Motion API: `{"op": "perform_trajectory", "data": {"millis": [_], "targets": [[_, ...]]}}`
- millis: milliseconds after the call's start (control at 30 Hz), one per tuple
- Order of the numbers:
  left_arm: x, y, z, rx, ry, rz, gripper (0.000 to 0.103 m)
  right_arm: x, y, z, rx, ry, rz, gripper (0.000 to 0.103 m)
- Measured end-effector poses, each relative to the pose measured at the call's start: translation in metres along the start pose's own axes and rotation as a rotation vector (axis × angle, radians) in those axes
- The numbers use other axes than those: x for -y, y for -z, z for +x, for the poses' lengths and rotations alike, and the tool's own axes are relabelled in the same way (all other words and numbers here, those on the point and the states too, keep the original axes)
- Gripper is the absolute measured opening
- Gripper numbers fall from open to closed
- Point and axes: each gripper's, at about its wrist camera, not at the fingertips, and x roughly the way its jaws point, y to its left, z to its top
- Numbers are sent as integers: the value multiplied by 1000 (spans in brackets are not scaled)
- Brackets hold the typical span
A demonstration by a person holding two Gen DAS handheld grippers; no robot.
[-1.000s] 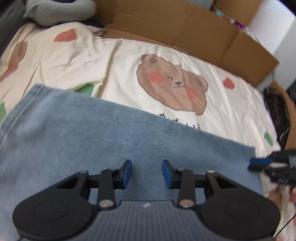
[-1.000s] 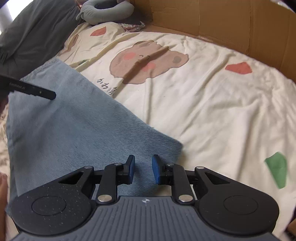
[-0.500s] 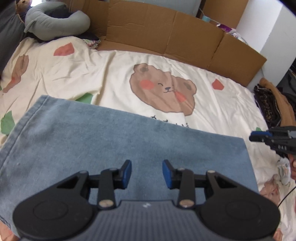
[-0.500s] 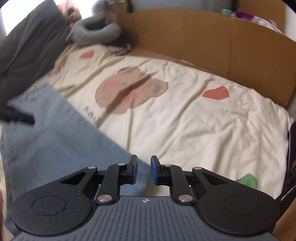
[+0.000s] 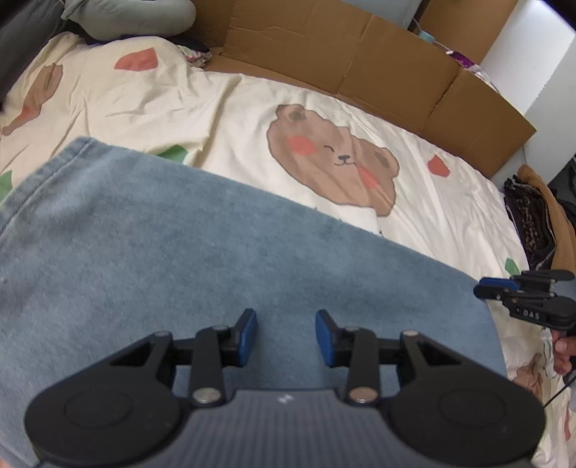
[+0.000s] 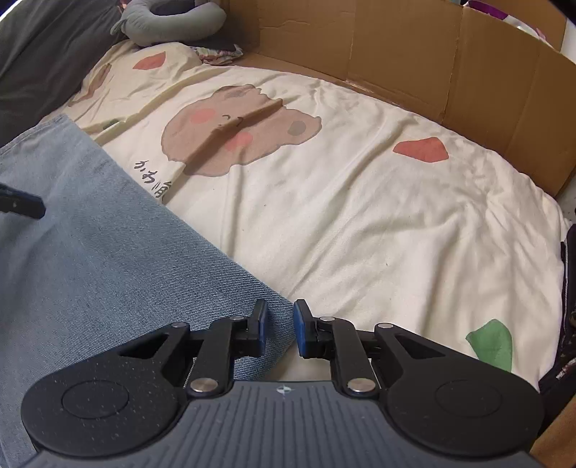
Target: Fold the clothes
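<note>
Left gripper (image 5: 286, 336) tilts down over the denim (image 5: 187, 259), blue pads apart with a clear gap, nothing between them, only flat cloth seen beyond. Right gripper (image 6: 280, 333) also tilts down; its pads (image 6: 300, 333) stand close together with a narrow gap left, and whether the jaws grip the cloth cannot be told. The denim's (image 6: 90, 252) near right corner lies in line with that gap; the left pad sits over cloth, the right pad over bare sheet (image 6: 360, 216). In the left view the right gripper (image 5: 484, 289) shows at the right edge, just beside the denim's right border, with fingers (image 5: 563, 354) of the hand holding it below. In the right view the left gripper's tip (image 6: 25, 203) pokes in from the left edge, over the denim. The denim is blue, folded into a broad flat slab, lying on the near part of the bed; a stitched hem runs along its far left end. Its far edge runs diagonally across the sheet, just short of the printed bear (image 5: 334, 162), and covers part of the lettering under it in the right view. The sheet is cream, wrinkled, with red and green patches. Beyond it, a cardboard wall (image 6: 414, 54) bends around the far and right sides of the bed. A grey neck pillow (image 6: 172, 19) lies at the far left corner, dark fabric (image 6: 43, 61) beside it. A pile of dark and brown clothes (image 5: 536, 223) sits off the bed's right side.
</note>
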Motion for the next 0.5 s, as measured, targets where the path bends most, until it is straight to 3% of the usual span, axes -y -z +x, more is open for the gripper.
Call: {"op": "perform_trajectory", "data": {"millis": [133,300,500], "targets": [[9,12,-4,-21,25,5,38,0,0,-18,-6,-49,32,17],[27,29,-7,-56,44,29,38,-24,16,-36,-69,-150,-92,18],[44,50,-12,-111,57,70,38,-36,51,-40,-112,-177,-138,16]]}}
